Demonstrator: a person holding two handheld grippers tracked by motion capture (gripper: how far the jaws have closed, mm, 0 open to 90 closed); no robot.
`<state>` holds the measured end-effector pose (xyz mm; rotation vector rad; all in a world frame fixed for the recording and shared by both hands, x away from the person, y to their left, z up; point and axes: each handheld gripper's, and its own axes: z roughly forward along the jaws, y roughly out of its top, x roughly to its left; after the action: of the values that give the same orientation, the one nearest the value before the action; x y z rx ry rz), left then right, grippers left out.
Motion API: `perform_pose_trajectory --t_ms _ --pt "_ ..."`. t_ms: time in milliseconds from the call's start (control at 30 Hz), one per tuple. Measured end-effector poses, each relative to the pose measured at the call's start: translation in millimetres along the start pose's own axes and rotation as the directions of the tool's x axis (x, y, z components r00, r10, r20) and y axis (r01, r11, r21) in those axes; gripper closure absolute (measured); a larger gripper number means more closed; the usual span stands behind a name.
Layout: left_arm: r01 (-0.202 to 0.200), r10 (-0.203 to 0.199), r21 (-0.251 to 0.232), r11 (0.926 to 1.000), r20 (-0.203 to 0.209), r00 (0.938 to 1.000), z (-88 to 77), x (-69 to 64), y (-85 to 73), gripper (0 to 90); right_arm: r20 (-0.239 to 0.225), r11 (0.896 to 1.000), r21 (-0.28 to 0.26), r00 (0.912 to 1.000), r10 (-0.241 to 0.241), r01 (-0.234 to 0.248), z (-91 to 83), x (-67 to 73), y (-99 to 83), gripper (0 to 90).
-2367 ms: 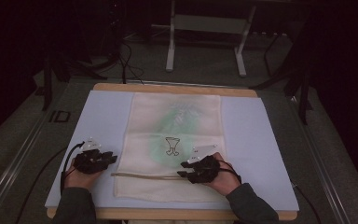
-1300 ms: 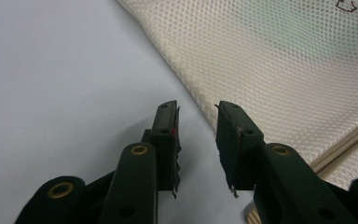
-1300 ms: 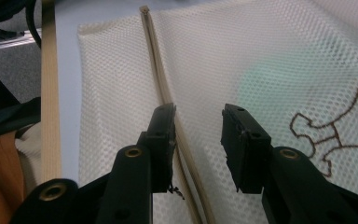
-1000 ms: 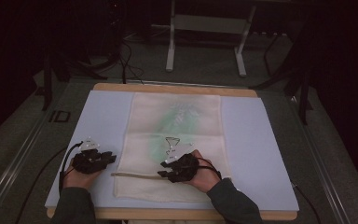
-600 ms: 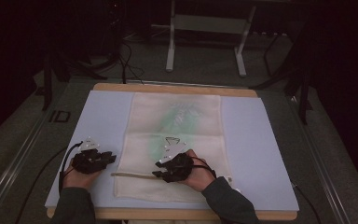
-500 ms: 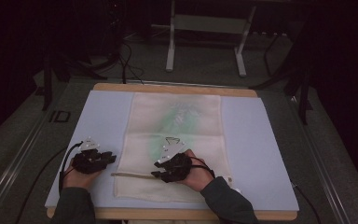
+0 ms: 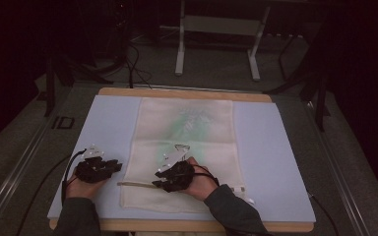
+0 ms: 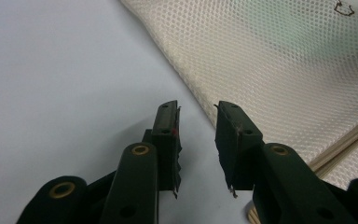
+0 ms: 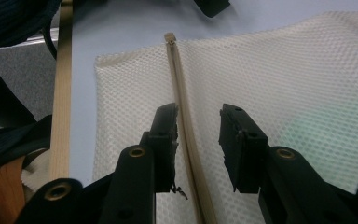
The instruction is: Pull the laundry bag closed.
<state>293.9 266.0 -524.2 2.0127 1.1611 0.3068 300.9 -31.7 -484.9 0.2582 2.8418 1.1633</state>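
Wooden table [image 7: 187, 91] under a pale blue mat [image 7: 103, 123], cream mesh bag [image 7: 187, 147] flat on top.

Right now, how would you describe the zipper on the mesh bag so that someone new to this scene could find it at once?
On the pale blue table mat lies a flat cream mesh laundry bag. Near its edge closest to the person, a beige zipper runs straight across the netting, passing between the open jaws of the right gripper. It is the one smooth solid band on honeycomb mesh.
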Motion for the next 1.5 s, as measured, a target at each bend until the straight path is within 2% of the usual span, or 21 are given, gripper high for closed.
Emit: perform_pose_trajectory --t_ms 467,700,1100,1333,1500 --pt "0.001 -0.001 -0.001 1.0 0.003 1.0 0.0 0.0 0.1 69.0 -0.027 1.0 0.01 0.9995 -0.015 0.015 20.9 6.8 13.1 68.6" --pt "0.002 -0.002 -0.001 1.0 0.004 1.0 -0.5 0.6 -0.1 69.0 -0.032 0.999 0.026 0.9987 -0.039 0.04 36.5 10.4 19.6 71.3" --pt "0.004 -0.004 -0.008 1.0 0.003 1.0 -1.6 1.2 0.0 69.0 -0.033 0.999 0.022 0.9985 -0.044 0.045 58.7 13.9 32.6 76.9" --pt "0.004 -0.004 -0.007 1.0 0.004 1.0 -2.1 2.0 -0.1 69.0 -0.017 0.999 0.016 0.9991 -0.038 0.038 73.8 17.3 40.3 83.9" --pt "0.005 -0.005 -0.01 0.9999 0.006 1.0 -2.6 2.5 -0.3 69.0 -0.016 0.999 0.014 0.9991 -0.039 0.039 81.9 18.3 45.5 84.3"
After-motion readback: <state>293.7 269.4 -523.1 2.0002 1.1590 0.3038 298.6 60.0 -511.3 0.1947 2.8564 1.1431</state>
